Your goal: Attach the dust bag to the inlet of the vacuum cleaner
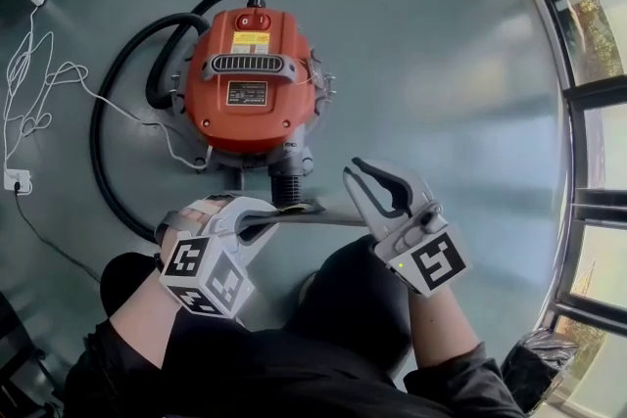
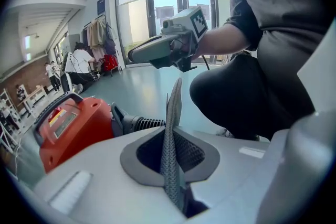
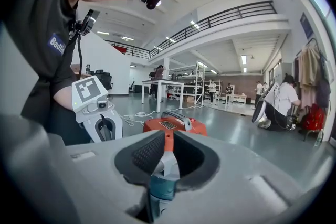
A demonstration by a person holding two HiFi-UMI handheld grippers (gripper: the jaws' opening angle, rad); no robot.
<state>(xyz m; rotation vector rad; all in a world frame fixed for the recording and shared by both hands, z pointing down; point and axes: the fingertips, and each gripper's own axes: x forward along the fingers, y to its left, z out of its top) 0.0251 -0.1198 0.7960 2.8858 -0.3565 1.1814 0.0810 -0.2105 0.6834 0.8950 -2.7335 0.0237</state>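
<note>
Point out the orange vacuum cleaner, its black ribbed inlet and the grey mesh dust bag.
orange vacuum cleaner [image 1: 265, 127]: head view, top shell.
black ribbed inlet [image 1: 287, 183]: head view, ribbed neck.
grey mesh dust bag [image 2: 168, 155]: left gripper view, upright fabric edge.

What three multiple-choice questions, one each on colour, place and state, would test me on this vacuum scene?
1. What colour is the vacuum cleaner? A blue; B yellow; C red.
2. Where is the dust bag? A between the left hand-held gripper and the right hand-held gripper; B on top of the vacuum cleaner; C on a table.
3. The left hand-held gripper is: A wide open; B shut on the dust bag; C out of view.
Key: C, its shell is red; A, it spans them; B, its jaws pinch it.
</note>
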